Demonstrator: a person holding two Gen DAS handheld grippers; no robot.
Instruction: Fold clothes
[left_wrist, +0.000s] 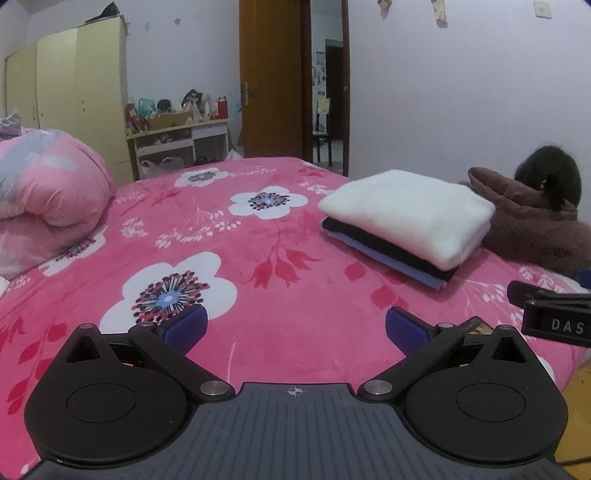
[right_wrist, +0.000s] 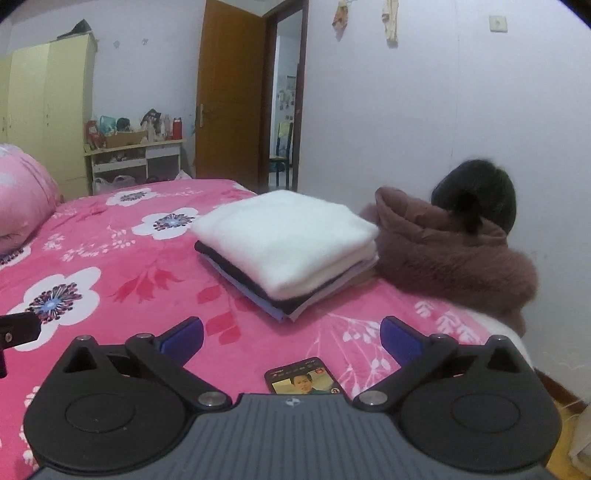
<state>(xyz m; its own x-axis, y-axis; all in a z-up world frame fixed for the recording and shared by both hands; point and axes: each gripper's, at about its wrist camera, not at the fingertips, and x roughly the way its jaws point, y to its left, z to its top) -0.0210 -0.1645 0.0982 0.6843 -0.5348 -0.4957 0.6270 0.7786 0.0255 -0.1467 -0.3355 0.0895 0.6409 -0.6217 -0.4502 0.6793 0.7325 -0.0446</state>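
On bed (right_wrist: 147, 258), stack (right_wrist: 284, 240) lying diagonally

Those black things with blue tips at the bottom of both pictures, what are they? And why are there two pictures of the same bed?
They are grabbing tools, one held in each of a person's hands. Each carries a small camera looking forward, so you get two pictures. One shows the left gripper, the other the right gripper. Both are open and hold nothing. On the pink flowered bed lies a stack of folded clothes, white on top, black and blue below. Beside it sits a brown fluffy coat. A phone lies just in front of the right gripper.
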